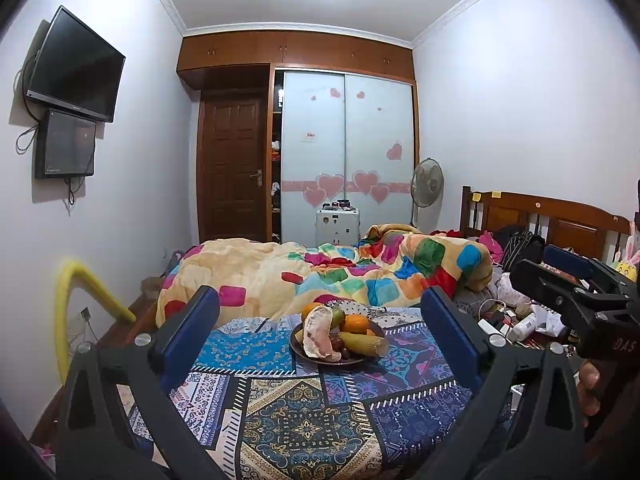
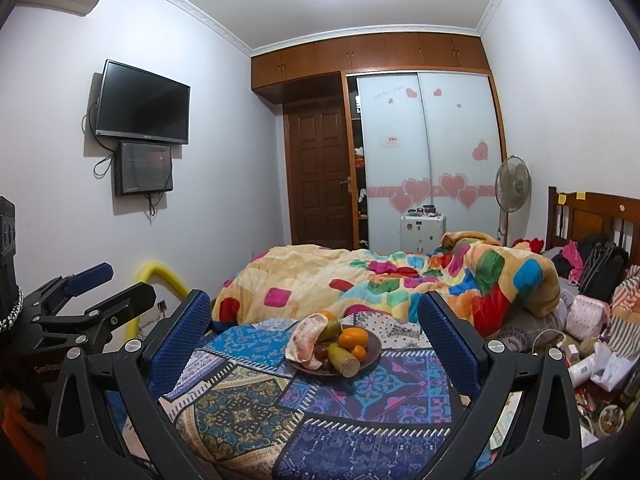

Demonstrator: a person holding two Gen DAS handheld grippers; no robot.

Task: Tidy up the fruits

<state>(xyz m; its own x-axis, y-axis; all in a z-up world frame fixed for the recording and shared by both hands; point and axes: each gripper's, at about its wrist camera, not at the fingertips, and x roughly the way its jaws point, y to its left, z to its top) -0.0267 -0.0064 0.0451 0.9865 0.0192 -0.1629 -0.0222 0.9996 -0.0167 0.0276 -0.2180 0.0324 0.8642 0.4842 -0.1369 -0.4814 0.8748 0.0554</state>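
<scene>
A dark plate (image 1: 298,350) (image 2: 374,350) of fruit sits on the patterned cloth (image 1: 308,420) (image 2: 360,412) on the bed. It holds a peeled pomelo piece (image 1: 318,334) (image 2: 306,342), an orange (image 1: 355,324) (image 2: 353,338), a yellow-green cut fruit (image 1: 366,344) (image 2: 344,360) and dark red grapes (image 1: 340,345) (image 2: 322,353). My left gripper (image 1: 320,344) is open and empty, short of the plate; it also shows in the right wrist view (image 2: 108,284). My right gripper (image 2: 316,340) is open and empty, short of the plate; it also shows in the left wrist view (image 1: 556,268).
A crumpled colourful quilt (image 1: 340,272) (image 2: 400,284) lies behind the plate. Clutter of bottles, cables and bags (image 1: 516,320) (image 2: 592,344) lies to the right by the headboard. A yellow padded rail (image 1: 92,284) (image 2: 164,276) stands at the left bed edge.
</scene>
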